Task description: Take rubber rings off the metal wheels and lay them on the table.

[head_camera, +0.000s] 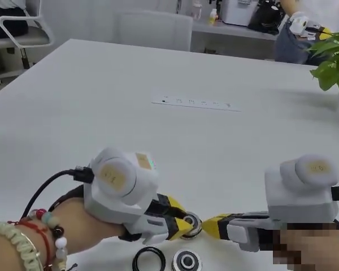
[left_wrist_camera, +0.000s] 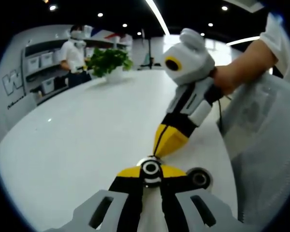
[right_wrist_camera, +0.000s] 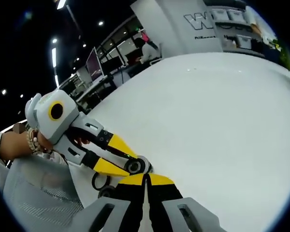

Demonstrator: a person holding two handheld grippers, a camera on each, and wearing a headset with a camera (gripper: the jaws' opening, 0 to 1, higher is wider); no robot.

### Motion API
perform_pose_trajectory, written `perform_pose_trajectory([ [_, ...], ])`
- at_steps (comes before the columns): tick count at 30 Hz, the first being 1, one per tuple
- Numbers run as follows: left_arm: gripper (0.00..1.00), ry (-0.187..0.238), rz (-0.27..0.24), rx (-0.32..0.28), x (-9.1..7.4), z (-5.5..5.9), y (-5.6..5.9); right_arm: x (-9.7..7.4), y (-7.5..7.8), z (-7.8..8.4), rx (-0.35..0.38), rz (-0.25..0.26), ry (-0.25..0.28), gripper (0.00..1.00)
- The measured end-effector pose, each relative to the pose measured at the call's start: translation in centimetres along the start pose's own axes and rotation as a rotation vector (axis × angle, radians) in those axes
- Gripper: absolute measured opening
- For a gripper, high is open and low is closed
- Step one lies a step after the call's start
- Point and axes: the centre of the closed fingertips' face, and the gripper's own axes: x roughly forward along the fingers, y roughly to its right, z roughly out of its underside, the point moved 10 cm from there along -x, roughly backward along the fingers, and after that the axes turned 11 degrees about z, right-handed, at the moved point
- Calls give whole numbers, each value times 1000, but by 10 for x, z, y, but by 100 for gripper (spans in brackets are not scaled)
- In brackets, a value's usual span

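Head view: left gripper (head_camera: 182,224) clamped on a metal wheel (head_camera: 191,224), held low over the table (head_camera: 158,141); right gripper (head_camera: 210,225) pointing in from the opposite side, yellow tips pressed together and just short of that wheel, or touching it; loose rubber ring (head_camera: 148,248) flat on the table just beneath the left gripper's jaws, on the person's side; second wheel (head_camera: 187,261) beside the ring, under the gap between the two grippers; power strip (head_camera: 195,103) well beyond both; plant (head_camera: 333,62) far past the right gripper

Left gripper view: own yellow tips pinching the metal wheel (left_wrist_camera: 151,170) by its sides, its face turned to the camera; right gripper's closed tip coming down from above and meeting the wheel's far edge; second wheel (left_wrist_camera: 199,179) on the table just right of the jaws

Right gripper view: own jaws shut to a thin seam; cannot tell whether anything is caught between them; held wheel (right_wrist_camera: 134,166) just ahead and left of the own tips, gripped by the left gripper entering from the left; rubber ring on the table further left, below that gripper
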Motion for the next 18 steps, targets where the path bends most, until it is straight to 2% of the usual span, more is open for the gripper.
perform_pose_trajectory([
  [18,13,-10,-8,17,0,0,1,0,-7,-2,8,-4,11,0],
])
